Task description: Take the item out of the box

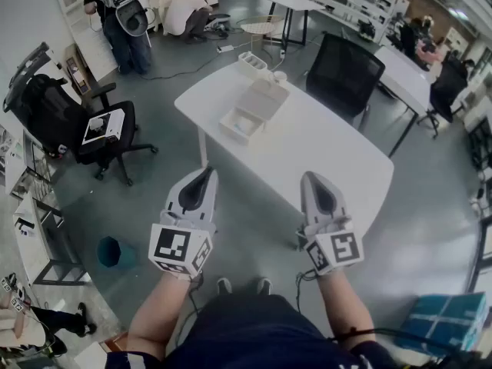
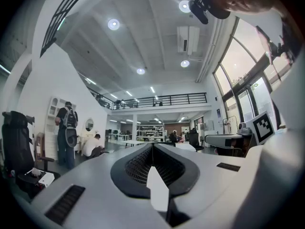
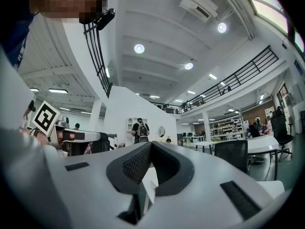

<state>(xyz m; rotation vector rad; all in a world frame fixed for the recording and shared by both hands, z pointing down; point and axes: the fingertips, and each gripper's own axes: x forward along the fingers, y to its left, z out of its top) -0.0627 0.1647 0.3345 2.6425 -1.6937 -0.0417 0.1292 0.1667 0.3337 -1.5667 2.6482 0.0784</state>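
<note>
The left white gripper (image 1: pixel 204 174) and right white gripper (image 1: pixel 310 178) are hovering lower-centre, jaws closed and empty, since the open white cardboard box (image 1: pixel 240 124) is sitting upper-centre on the white desk (image 1: pixel 330 148), well apart.

left gripper (image 2: pixel 153 146) fingers (image 2: pixel 137 165) closed together.

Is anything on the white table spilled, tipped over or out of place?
Nothing stands out. The open box sits flat on the table with a pale item inside, and nothing is spilled around it.
</note>
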